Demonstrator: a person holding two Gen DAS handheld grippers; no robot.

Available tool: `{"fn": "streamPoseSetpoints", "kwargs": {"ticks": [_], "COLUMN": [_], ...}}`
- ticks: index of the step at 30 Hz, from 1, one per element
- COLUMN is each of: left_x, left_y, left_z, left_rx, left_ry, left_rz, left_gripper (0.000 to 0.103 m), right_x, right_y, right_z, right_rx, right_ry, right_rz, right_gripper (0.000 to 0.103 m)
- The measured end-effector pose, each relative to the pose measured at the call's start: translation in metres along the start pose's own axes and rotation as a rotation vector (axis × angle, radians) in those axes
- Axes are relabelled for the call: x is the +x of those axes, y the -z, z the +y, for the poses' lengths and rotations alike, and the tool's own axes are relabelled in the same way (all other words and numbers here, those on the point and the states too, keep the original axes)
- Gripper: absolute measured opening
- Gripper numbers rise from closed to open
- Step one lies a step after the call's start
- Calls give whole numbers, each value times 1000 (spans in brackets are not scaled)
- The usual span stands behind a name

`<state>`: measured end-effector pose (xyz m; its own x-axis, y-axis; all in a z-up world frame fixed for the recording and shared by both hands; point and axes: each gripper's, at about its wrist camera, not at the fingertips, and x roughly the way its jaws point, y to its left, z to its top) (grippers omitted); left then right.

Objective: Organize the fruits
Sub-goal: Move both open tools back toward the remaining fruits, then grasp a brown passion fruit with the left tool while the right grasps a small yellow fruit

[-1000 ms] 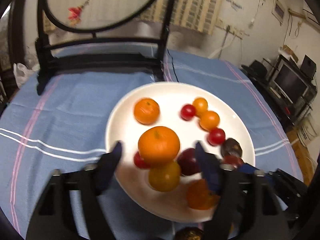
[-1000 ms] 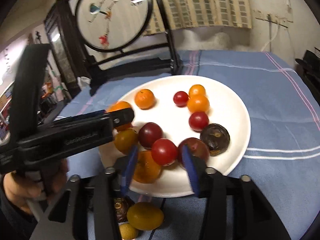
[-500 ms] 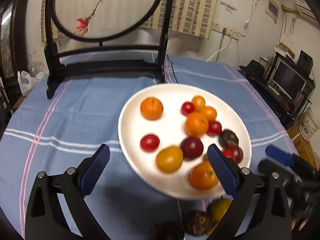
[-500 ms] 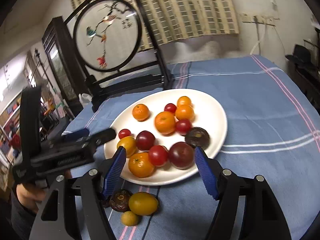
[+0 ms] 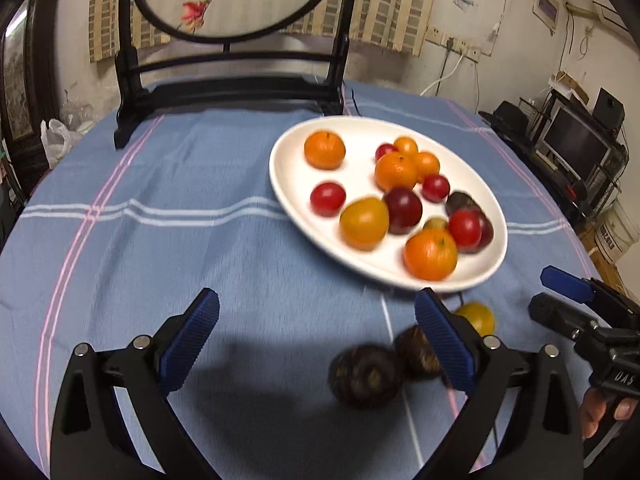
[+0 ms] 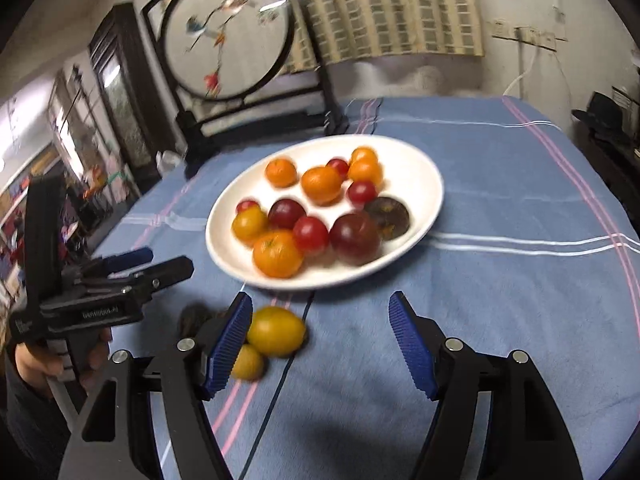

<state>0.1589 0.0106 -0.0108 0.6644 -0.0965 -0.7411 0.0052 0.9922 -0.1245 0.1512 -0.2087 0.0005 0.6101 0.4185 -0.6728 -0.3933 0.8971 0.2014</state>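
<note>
Fruit that rode between the left gripper's point(image 5: 316, 344) fingers a second ago, a large orange point(image 5: 395, 171), now sits on the white plate point(image 5: 288, 184) against the small orange and red fruits at the far side. Both tools have pulled back toward the near edge of the table since then, and both stand wide with nothing between their blue pads. The right gripper point(image 6: 320, 344) was closing in on a red fruit at the plate's near rim; now it hangs over the blue cloth point(image 6: 500, 288), short of the plate.

That reads to me as one piece delivered and a fresh one being sought. Most of the fruit is on the plate already. What is left lies on the cloth just in front of it: a yellow fruit point(image 6: 276, 331), a smaller yellow one point(image 6: 247, 362) touching it, and two dark round fruits point(image 5: 365, 376) beside them.

Much here is smeared by motion, so I cannot say what kind the dark fruits are. The right tool's left finger covers part of the small yellow fruit and most of one dark one. In the left view its own right finger cuts across the second dark fruit point(image 5: 416, 354). The round screen point(image 6: 228, 36) behind the plate is cropped.
</note>
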Motion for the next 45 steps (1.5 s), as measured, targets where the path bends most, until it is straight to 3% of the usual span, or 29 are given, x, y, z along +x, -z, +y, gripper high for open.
{"fn": "streamPoseSetpoints", "kwargs": {"ticks": [4,8,10,12,13,16,18,23,30,35,38,42,45], "left_x": [-5,-4,-3,-2,-2,-3,-3,-4,7,17,26,22,20], "left_y": [7,5,5,4,4,4,4,7,22,31,33,32,32], "left_z": [7,13,17,19,20,18,16,10,-21,-27,-24,-29,-31], "left_rx": [-23,-50,-63,-80,-83,-77,-62,-34,193,272,272,287,300], "left_ry": [14,4,-9,-3,0,10,11,22,33,50,49,77,58], "left_rz": [12,16,20,28,31,35,36,48,121,160,172,153,148], "left_gripper": [96,96,96,96,96,96,96,96,97,96,82,45,43], "right_x": [9,17,22,28,31,41,41,26,14,10,10,14,15], "right_y": [12,22,25,26,26,29,28,21,12,11,10,11,12], "right_z": [27,40,46,48,50,55,57,39,1,-1,-2,-1,0], "right_rx": [-123,-168,-185,-172,-170,-179,-178,-105,17,34,39,34,34], "right_ry": [-3,-24,-18,-21,-18,26,24,-1,21,24,30,29,38], "right_rz": [74,129,147,156,163,162,160,141,102,78,75,88,86], "right_gripper": [71,70,60,59,51,43,28,28,28,28,28,28,28]}}
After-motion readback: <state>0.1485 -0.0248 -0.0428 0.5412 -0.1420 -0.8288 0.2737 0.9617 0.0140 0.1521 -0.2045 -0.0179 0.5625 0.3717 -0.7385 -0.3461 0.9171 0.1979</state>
